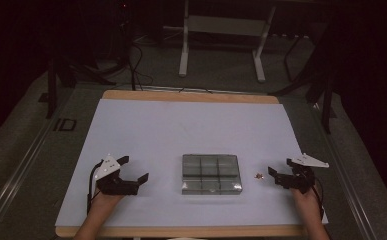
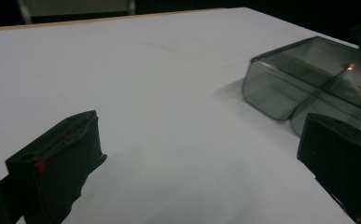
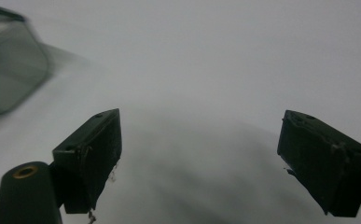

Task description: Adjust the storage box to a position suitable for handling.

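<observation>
A clear grey compartment box [image 1: 211, 173] lies flat in the middle of the white mat [image 1: 181, 125]. A tiny copper-coloured piece [image 1: 259, 175] rests on the mat just right of it. My left gripper [image 1: 135, 168] is open, low over the mat to the left of the box, with nothing between its jaws. In the left gripper view [image 2: 199, 158] the box [image 2: 308, 79] stands ahead to the right, and a small copper glint [image 2: 350, 67] shows in it. My right gripper [image 1: 280, 169] is open and empty just right of the copper piece. In the right gripper view [image 3: 206, 154] the box [image 3: 5, 65] is a blur at the upper left.
The mat covers a wooden tabletop [image 1: 191, 95] whose edge shows at the back and front. A white metal stand [image 1: 221, 30] is on the floor behind the table. Cables [image 1: 136, 65] run across the floor at the back left.
</observation>
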Action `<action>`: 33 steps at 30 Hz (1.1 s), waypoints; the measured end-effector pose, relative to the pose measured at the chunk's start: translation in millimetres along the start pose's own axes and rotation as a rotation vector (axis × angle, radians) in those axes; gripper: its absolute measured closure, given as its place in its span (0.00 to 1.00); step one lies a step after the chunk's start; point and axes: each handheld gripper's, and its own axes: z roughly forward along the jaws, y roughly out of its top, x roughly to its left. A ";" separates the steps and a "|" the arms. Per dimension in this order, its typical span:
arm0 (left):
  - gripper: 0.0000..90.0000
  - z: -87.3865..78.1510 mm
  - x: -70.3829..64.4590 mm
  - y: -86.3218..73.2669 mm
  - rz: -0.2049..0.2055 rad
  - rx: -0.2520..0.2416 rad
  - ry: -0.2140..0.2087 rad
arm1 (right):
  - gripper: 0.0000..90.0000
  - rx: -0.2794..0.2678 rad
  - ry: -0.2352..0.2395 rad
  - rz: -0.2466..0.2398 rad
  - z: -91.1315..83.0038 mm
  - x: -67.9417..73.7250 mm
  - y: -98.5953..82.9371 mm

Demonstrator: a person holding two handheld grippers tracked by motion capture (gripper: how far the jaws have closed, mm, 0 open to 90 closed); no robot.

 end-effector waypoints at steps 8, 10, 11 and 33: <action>0.08 17.1 -11.8 9.3 0.050 0.036 -0.093 | 0.15 -0.024 0.206 -0.034 7.1 9.9 14.8; 0.13 20.3 -14.6 10.9 0.060 0.043 -0.107 | 0.15 -0.020 0.264 -0.049 9.9 12.9 15.4; 0.16 22.0 -16.2 12.0 0.061 0.046 -0.121 | 0.16 -0.019 0.268 -0.059 10.6 14.7 15.5; 0.54 53.4 -44.3 19.9 0.211 0.250 -0.293 | 0.73 0.059 0.533 -0.298 23.7 39.8 15.2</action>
